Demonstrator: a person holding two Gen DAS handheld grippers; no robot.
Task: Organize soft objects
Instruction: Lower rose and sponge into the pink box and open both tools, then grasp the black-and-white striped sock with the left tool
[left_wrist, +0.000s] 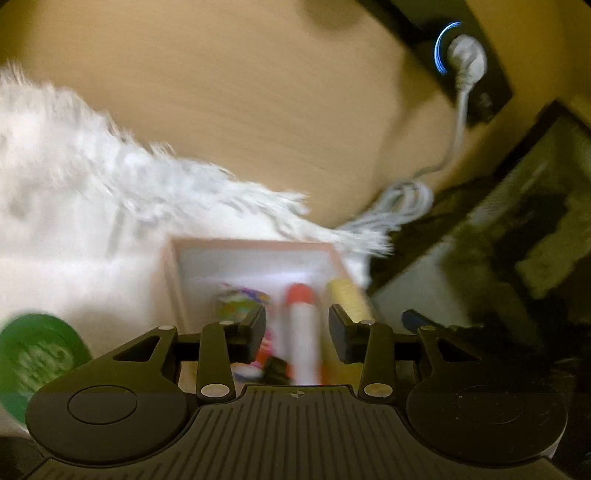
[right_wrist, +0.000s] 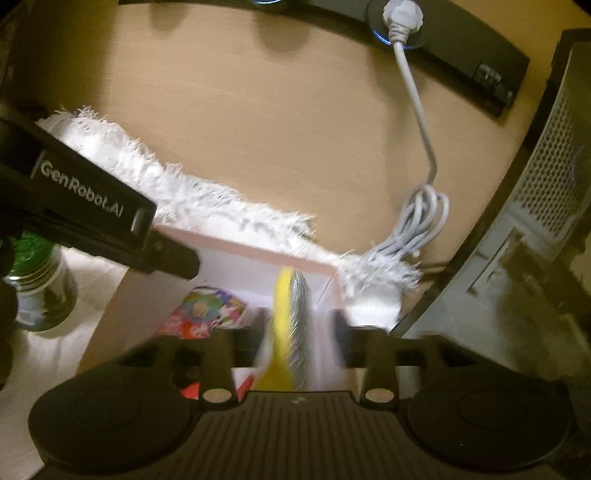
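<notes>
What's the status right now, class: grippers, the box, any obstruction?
Left gripper open above the pink box. Right gripper open, yellow-grey sponge between its fingers, grip unclear. White fringed cloth behind box, not blocking.

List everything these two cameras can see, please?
Box: one, pink rim, white inside, on the cloth.
Cloth: one, white, fringed, on the desk.
Sponge: one, yellow and grey, over the box between the right fingers.
Tube: one, white with red cap, in the box.
Packet: one, multicoloured, in the box.
Jar: one, green lid, left of the box.
Cable: one, white, coiled.
Left gripper: black, open.
Right gripper: black.
</notes>
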